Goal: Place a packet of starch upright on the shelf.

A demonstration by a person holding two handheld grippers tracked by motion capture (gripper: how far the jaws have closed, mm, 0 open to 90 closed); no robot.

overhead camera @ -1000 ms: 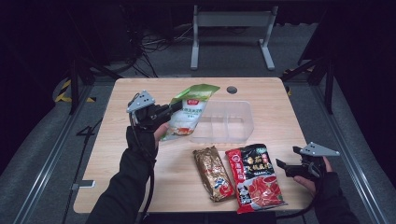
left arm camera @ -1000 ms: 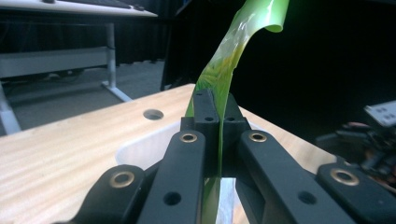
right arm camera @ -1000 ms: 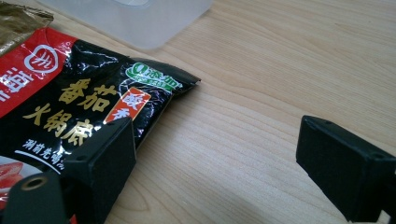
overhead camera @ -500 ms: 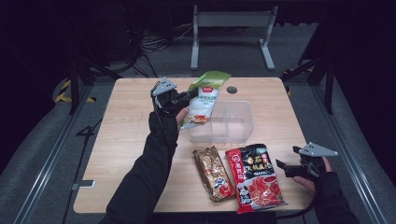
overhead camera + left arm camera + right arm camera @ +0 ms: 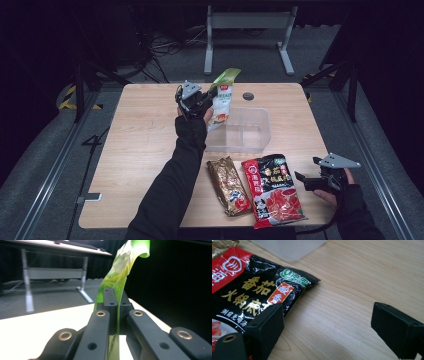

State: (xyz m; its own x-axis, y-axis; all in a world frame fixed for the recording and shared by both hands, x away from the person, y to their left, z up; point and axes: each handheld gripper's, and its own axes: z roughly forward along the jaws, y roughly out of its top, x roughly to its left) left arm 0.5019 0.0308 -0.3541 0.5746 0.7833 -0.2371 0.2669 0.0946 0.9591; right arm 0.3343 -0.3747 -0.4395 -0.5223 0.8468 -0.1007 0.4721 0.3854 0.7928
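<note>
Left gripper view: left gripper (image 5: 115,315) jaws clamped on green packet (image 5: 117,277); right gripper (image 5: 324,325) jaws wide apart, empty.

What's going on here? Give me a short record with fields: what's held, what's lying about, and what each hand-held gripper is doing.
Held: green-and-white food pouch, above the clear plastic tub's left edge
Left hand-held gripper: shut on the pouch
Right hand-held gripper: open, nothing between its jaws
On wooden table: gold-brown packet, red-and-black packet
</note>
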